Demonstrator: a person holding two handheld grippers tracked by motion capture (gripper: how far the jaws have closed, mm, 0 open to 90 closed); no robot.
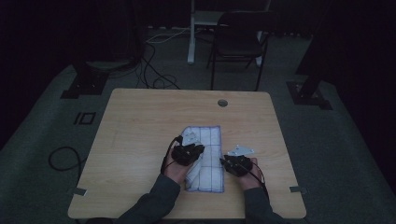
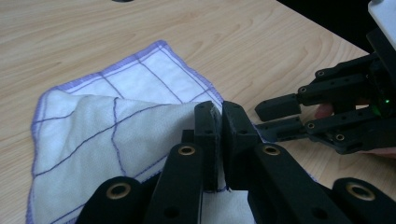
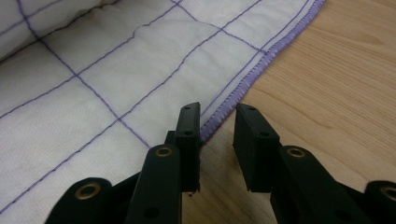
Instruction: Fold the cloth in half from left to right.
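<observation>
A white cloth [image 1: 212,140] with a purple grid and hem lies on the wooden table [image 1: 140,121], in front of the person. My left gripper [image 1: 194,151] is over the cloth's left half. In the left gripper view its jaws [image 2: 220,109] are shut on a lifted fold of the cloth [image 2: 93,135], which drapes back over the flat layer. My right gripper [image 1: 226,161] sits at the cloth's right edge. In the right gripper view it [image 3: 217,114] stands open, low over the table, with the purple hem [image 3: 243,84] running up between the two jaws. The left gripper view also shows the right gripper [image 2: 275,119] close by.
A round cable hole [image 1: 222,102] sits near the table's far edge. Beyond the table stand a dark folding chair [image 1: 238,37] and a white stand leg [image 1: 191,32]. Cables lie on the floor at the left [image 1: 63,156]. Bare wood surrounds the cloth.
</observation>
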